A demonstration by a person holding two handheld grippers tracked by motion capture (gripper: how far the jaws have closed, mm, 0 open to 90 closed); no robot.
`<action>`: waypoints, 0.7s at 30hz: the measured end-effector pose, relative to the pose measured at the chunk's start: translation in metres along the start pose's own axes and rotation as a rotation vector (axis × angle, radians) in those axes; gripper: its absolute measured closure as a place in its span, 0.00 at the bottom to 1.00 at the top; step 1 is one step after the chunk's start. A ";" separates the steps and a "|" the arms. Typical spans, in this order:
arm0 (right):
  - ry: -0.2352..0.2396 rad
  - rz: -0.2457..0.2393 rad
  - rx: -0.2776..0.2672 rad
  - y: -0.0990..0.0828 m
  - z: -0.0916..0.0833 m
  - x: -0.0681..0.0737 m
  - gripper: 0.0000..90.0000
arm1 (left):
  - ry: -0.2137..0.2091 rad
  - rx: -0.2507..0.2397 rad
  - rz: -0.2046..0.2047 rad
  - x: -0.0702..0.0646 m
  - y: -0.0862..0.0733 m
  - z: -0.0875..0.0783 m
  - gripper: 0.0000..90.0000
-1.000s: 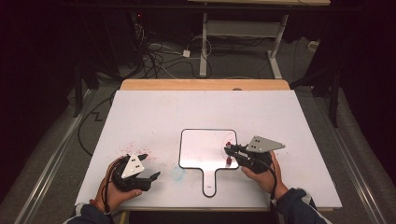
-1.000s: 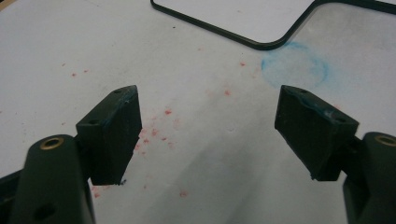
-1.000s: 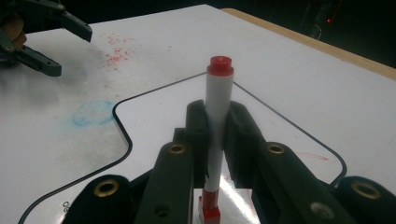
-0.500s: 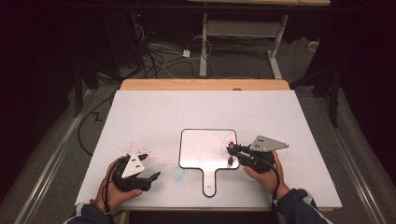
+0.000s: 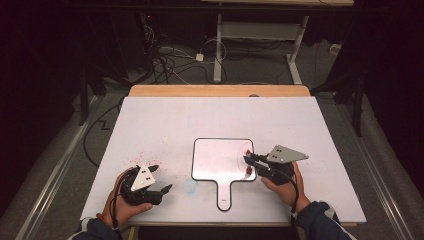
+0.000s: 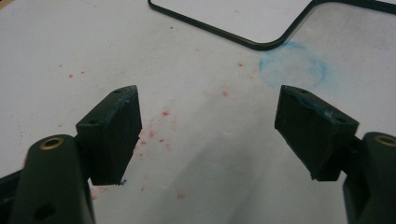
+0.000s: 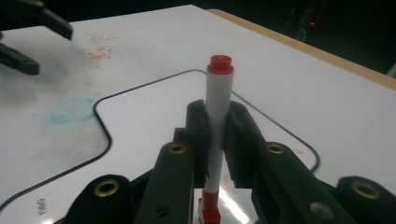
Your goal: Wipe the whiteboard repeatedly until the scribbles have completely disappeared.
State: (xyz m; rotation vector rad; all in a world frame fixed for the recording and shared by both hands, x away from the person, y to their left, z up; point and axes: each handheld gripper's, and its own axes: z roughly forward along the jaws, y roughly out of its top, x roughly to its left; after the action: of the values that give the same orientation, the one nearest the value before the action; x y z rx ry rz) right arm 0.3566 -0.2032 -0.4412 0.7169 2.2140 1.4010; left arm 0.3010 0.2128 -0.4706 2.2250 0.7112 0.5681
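Observation:
A small whiteboard (image 5: 220, 159) with a black rim and a short handle lies flat in the middle of the table. My right gripper (image 5: 250, 162) hovers over its right edge, shut on a white marker (image 5: 248, 152) with red ends. In the right gripper view the marker (image 7: 219, 93) stands upright between the jaws of the right gripper (image 7: 217, 128), red end up, lower red end close to the whiteboard (image 7: 140, 121). Faint red strokes mark the board beside it. My left gripper (image 5: 161, 181) rests at the front left. In its own view the left gripper (image 6: 208, 126) stands open over bare table.
Red ink specks (image 6: 163, 114) and a round blue smudge (image 6: 292, 70) stain the white tabletop (image 5: 200, 120) left of the board. A wooden strip (image 5: 220, 91) edges the far side. Cables and desk legs lie on the dark floor beyond.

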 end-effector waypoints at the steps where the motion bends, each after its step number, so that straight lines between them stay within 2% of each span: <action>1: -0.008 0.010 -0.001 -0.001 -0.001 -0.002 0.91 | 0.000 0.001 0.001 0.000 0.000 0.000 0.24; 4: -0.012 0.023 -0.005 -0.001 0.000 -0.006 0.91 | -0.002 0.001 0.001 0.000 0.000 0.001 0.24; 9: 0.010 -0.001 -0.007 0.003 0.008 0.000 0.91 | -0.006 0.007 0.008 -0.001 0.001 0.003 0.24; 11: -0.005 -0.017 -0.009 0.003 0.011 -0.001 0.91 | -0.005 0.007 0.008 -0.001 0.001 0.003 0.24; 17: -0.034 0.011 -0.017 0.002 0.012 -0.010 0.91 | -0.005 0.005 0.004 -0.001 0.000 0.002 0.24; 21: 0.022 0.022 -0.024 0.002 0.012 -0.002 0.91 | -0.004 0.005 0.005 -0.001 0.001 0.002 0.24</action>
State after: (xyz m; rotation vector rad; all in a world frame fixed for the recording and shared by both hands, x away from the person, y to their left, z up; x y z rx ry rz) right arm 0.3659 -0.1950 -0.4440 0.7228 2.2082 1.4504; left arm 0.3019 0.2111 -0.4715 2.2329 0.7060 0.5654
